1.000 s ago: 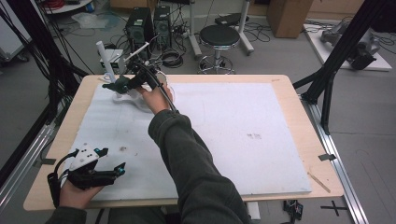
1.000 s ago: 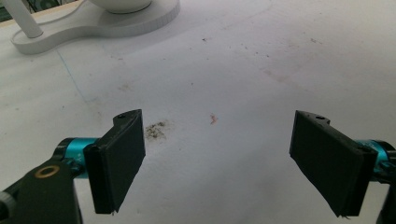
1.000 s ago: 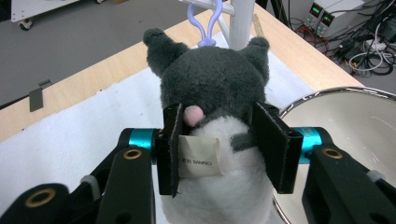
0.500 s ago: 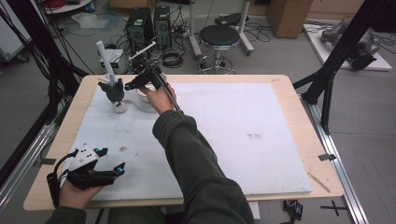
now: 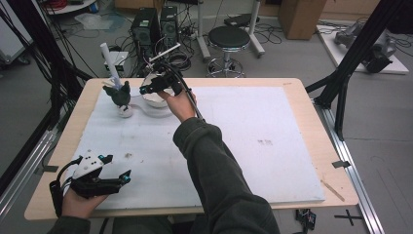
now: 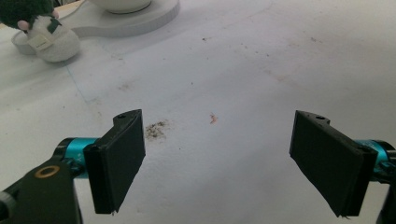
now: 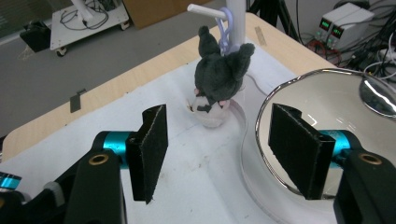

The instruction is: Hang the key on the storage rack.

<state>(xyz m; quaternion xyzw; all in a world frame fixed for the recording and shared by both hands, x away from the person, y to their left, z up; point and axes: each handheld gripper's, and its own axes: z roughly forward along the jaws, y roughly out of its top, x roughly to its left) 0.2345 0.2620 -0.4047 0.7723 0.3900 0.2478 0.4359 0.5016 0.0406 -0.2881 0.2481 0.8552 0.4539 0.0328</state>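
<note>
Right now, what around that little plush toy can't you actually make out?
- Plush toy: its face is turned away in the right gripper view and too small in the high view.
- White stand: its top is cut off by the frame edge.
- Bowl: partly hidden behind the right tool.

The plush toy [image 7: 216,70] is dark grey above a white body, hung by a lilac clip [image 7: 225,29]. The bowl [image 7: 322,116] is shiny silver; the fingers [image 7: 149,149] black; the table [image 5: 243,83] pale wood.
</note>
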